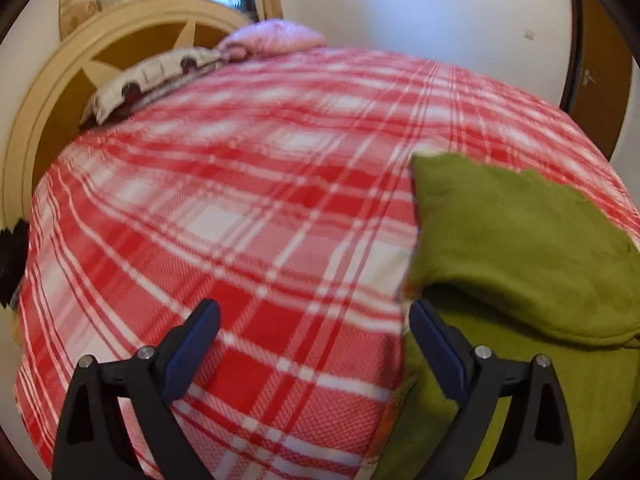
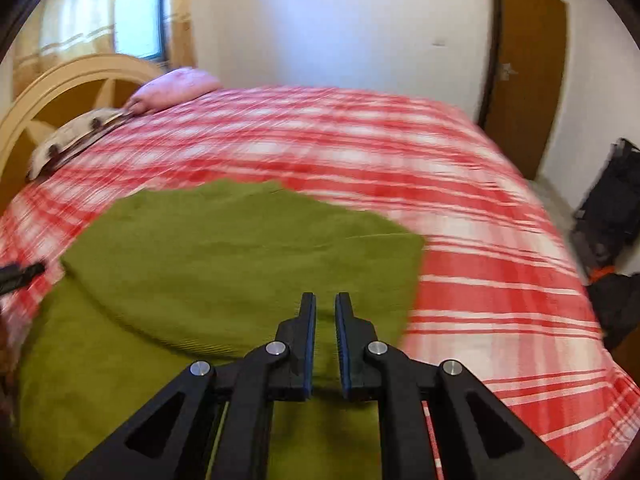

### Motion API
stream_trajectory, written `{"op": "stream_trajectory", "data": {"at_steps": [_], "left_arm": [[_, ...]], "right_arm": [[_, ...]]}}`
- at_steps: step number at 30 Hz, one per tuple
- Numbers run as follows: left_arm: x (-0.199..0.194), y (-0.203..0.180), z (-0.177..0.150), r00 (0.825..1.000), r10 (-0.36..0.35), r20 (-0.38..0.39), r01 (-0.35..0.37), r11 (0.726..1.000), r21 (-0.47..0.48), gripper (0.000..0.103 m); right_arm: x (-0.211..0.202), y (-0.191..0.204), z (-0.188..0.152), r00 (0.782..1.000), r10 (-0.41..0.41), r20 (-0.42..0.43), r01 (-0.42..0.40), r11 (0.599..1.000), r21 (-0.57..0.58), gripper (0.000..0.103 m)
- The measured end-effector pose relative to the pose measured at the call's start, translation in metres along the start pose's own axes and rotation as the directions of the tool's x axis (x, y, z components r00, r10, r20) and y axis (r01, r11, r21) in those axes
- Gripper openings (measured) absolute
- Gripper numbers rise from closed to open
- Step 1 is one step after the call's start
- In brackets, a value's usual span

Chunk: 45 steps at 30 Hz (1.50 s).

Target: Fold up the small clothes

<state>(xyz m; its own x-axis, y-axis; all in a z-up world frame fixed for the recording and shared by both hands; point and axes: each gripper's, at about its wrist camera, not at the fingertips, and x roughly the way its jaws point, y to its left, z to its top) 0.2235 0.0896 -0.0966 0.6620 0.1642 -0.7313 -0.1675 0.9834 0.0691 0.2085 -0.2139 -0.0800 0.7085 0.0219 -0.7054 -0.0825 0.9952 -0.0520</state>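
A green garment (image 1: 520,240) lies on the red and white plaid bedspread (image 1: 248,208), its far part folded back over its near part. In the left wrist view it is at the right. My left gripper (image 1: 314,316) is wide open and empty, hovering at the garment's left edge, mostly over the bedspread. In the right wrist view the green garment (image 2: 224,256) fills the lower middle. My right gripper (image 2: 325,308) hovers over its near right part with the jaws a narrow gap apart and nothing between them. The left gripper's tip (image 2: 20,274) shows at the left edge.
A wooden headboard (image 1: 60,92) with a patterned pillow (image 1: 148,76) and a pink pillow (image 1: 272,36) stands at the far left. A brown door (image 2: 528,72) is in the far wall. Dark bags (image 2: 612,216) sit on the floor to the bed's right.
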Motion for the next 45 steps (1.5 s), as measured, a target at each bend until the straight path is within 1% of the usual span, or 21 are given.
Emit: {"op": "stream_trajectory", "data": {"at_steps": [4,6,7,8,10,11,13,16,20,22,24,27,30,31,32,33,34,36,39,41,45], "left_arm": [[0.000,-0.020,0.024,0.999,-0.019,0.047,0.017,0.999,0.033,0.098],[0.009,-0.035,0.028,0.999,-0.011,0.040,0.008,0.997,0.072,0.098],[0.018,-0.045,0.029,0.999,0.000,0.034,-0.004,0.994,0.106,0.098],[0.023,-0.050,0.028,0.999,0.010,0.032,-0.013,0.992,0.124,0.098],[0.041,-0.057,0.023,0.996,0.085,0.004,-0.084,0.983,0.161,0.098],[0.048,-0.055,0.021,0.995,0.095,-0.017,-0.092,0.984,0.153,0.099],[0.049,-0.043,0.018,0.998,0.050,-0.025,-0.048,0.996,0.080,0.099],[0.052,-0.041,0.019,0.998,0.052,-0.030,-0.049,0.996,0.072,0.103],[0.052,-0.046,0.021,0.998,0.061,-0.030,-0.058,0.994,0.088,0.103],[0.045,-0.043,0.023,0.999,0.035,-0.036,-0.031,0.995,0.099,0.103],[0.029,-0.033,0.020,1.000,-0.014,-0.024,0.017,0.994,0.106,0.102],[-0.005,-0.014,0.010,0.994,-0.095,0.047,0.087,0.986,0.141,0.102],[-0.042,0.012,-0.010,0.981,-0.163,0.108,0.141,0.972,0.187,0.102],[-0.051,0.018,-0.016,0.977,-0.181,0.116,0.156,0.968,0.196,0.102],[-0.059,0.026,-0.023,0.972,-0.201,0.119,0.174,0.963,0.203,0.102],[-0.069,0.036,-0.034,0.965,-0.236,0.114,0.209,0.956,0.208,0.103],[-0.076,0.043,-0.042,0.958,-0.269,0.102,0.244,0.947,0.209,0.103],[-0.087,0.055,-0.062,0.942,-0.329,0.065,0.309,0.926,0.215,0.103],[-0.102,0.065,-0.092,0.928,-0.373,0.019,0.358,0.903,0.239,0.103],[-0.109,0.067,-0.108,0.914,-0.405,-0.020,0.397,0.885,0.244,0.103],[-0.119,0.065,-0.148,0.884,-0.456,-0.107,0.467,0.845,0.259,0.103]], "right_arm": [[0.024,0.023,-0.007,0.998,0.033,-0.047,-0.034,0.999,-0.019,0.010],[0.042,0.022,-0.014,0.995,0.029,-0.090,-0.030,0.999,-0.012,0.010],[0.050,0.021,-0.018,0.994,0.021,-0.107,-0.022,1.000,-0.010,0.010],[0.051,0.019,-0.020,0.995,0.030,-0.091,-0.031,1.000,-0.004,0.010],[0.050,0.014,-0.021,0.995,0.060,-0.079,-0.058,0.998,0.022,0.010],[0.051,0.012,-0.021,0.994,0.071,-0.080,-0.068,0.997,0.034,0.010],[0.053,0.009,-0.023,0.994,0.083,-0.077,-0.080,0.996,0.051,0.010],[0.055,0.009,-0.021,0.994,0.077,-0.076,-0.073,0.996,0.052,0.010],[0.051,0.010,-0.020,0.995,0.061,-0.082,-0.057,0.997,0.048,0.010],[0.034,0.006,-0.022,0.995,0.051,-0.086,-0.045,0.996,0.079,0.010],[0.008,-0.003,-0.029,0.993,0.110,-0.041,-0.103,0.984,0.144,0.010],[-0.034,-0.015,-0.044,0.988,0.153,0.018,-0.154,0.966,0.206,0.010],[-0.077,-0.028,-0.067,0.980,0.193,0.054,-0.200,0.943,0.267,0.011],[-0.090,-0.032,-0.076,0.976,0.208,0.060,-0.216,0.931,0.294,0.018],[-0.102,-0.036,-0.087,0.972,0.224,0.063,-0.233,0.917,0.324,0.039],[-0.117,-0.042,-0.101,0.967,0.245,0.072,-0.254,0.897,0.362,0.051],[-0.127,-0.045,-0.111,0.963,0.256,0.084,-0.268,0.881,0.389,0.069],[-0.145,-0.051,-0.132,0.954,0.283,0.095,-0.295,0.848,0.439,0.071],[-0.162,-0.054,-0.164,0.930,0.362,0.065,-0.345,0.797,0.496,0.071],[-0.170,-0.046,-0.184,0.928,0.372,0.009,-0.329,0.808,0.489,0.071],[-0.183,-0.019,-0.213,0.921,0.380,-0.087,-0.319,0.863,0.391,0.071]]}}
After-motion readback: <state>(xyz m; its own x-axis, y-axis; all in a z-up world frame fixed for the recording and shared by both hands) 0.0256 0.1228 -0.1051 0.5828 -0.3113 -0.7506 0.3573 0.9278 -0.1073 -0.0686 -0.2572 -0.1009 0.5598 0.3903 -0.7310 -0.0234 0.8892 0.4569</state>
